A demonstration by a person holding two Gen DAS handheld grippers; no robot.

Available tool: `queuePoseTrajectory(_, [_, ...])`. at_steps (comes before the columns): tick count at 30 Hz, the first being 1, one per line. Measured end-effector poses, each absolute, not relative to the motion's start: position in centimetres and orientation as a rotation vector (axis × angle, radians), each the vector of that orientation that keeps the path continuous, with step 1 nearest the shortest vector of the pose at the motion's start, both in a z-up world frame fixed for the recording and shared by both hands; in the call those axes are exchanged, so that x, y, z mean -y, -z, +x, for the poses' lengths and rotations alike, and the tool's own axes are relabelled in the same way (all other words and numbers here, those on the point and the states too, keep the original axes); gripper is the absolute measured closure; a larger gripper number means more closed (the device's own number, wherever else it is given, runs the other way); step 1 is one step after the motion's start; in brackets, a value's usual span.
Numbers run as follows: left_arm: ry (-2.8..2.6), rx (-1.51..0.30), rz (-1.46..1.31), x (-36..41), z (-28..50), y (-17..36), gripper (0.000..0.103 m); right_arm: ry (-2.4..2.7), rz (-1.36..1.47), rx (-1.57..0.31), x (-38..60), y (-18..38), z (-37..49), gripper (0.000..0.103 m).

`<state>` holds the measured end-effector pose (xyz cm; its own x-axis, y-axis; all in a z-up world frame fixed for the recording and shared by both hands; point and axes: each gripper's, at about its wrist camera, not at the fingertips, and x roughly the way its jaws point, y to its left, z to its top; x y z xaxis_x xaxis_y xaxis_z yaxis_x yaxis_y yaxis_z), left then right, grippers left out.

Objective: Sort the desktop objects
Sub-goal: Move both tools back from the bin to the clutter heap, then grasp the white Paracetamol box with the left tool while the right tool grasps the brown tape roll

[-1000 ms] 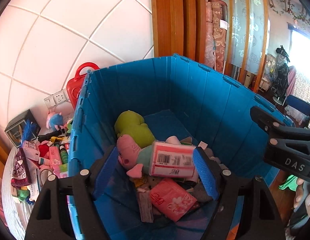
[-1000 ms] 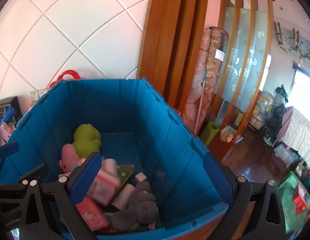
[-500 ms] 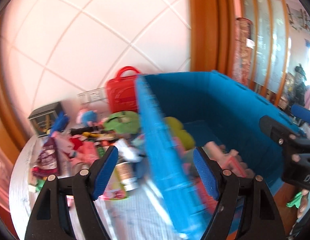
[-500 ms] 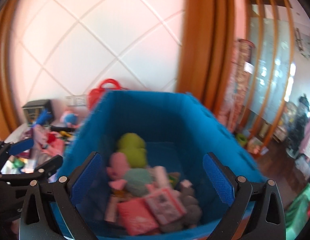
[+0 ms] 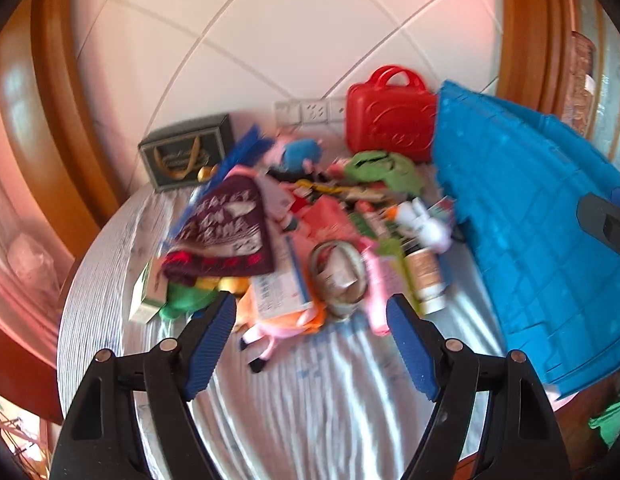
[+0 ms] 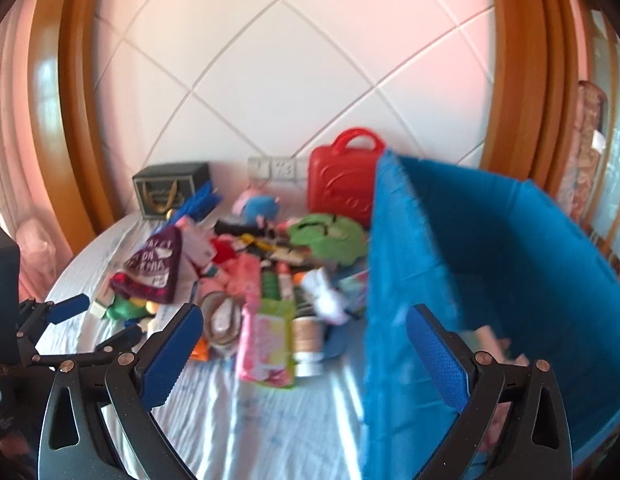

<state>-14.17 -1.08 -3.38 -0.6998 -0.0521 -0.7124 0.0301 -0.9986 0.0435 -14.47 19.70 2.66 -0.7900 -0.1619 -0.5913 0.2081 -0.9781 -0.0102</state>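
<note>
Hovering above a striped tablecloth (image 5: pixel 329 400), the left gripper (image 5: pixel 311 338) gapes wide and carries nothing; bare cloth lies directly under it, and the heap of toys and packets (image 5: pixel 310 232) begins just past its fingertips. To its right stands the blue crate (image 5: pixel 529 240), its near wall edge beside the heap. The right gripper (image 6: pixel 304 354) is likewise spread wide and holds nothing, straddling that crate corner, a red case (image 6: pixel 341 184) well beyond against the wall.
</note>
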Motion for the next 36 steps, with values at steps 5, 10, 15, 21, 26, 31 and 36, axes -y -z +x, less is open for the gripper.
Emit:
queuePoseTrajectory(5, [2.78, -0.003, 1.33, 5.2, -15.3, 7.6, 0.026, 2.753, 1.069, -0.098, -15.9, 2.0, -16.4, 0.0])
queuePoseTrajectory(10, [2.738, -0.052, 1.437, 6.4, -17.8, 11.3, 0.026, 2.685, 1.23, -0.114, -14.2, 6.8, -19.3, 0.0])
queuePoseTrajectory(15, [2.687, -0.108, 1.511, 6.7, -21.6, 14.4, 0.026, 2.612, 1.299, -0.147, -13.4, 9.9, -22.9, 0.0])
queuePoseTrajectory(21, [2.647, -0.12, 1.552, 6.3, -25.9, 16.7, 0.026, 2.548, 1.395, -0.149, -14.3, 13.3, -26.8, 0.0])
queuePoseTrajectory(26, [2.618, -0.126, 1.599, 6.1, -28.9, 18.3, 0.026, 2.497, 1.44, -0.122, -14.5, 15.2, -29.0, 0.001])
queuePoseTrajectory(31, [2.602, -0.11, 1.612, 5.9, -31.4, 19.5, 0.017, 2.421, 1.422, -0.143, -12.3, 16.0, -30.5, 0.009])
queuePoseTrajectory(36, [2.65, -0.085, 1.608, 6.5, -31.0, 19.5, 0.032, 2.369, 1.422, -0.162, -10.2, 16.6, -31.2, 0.018])
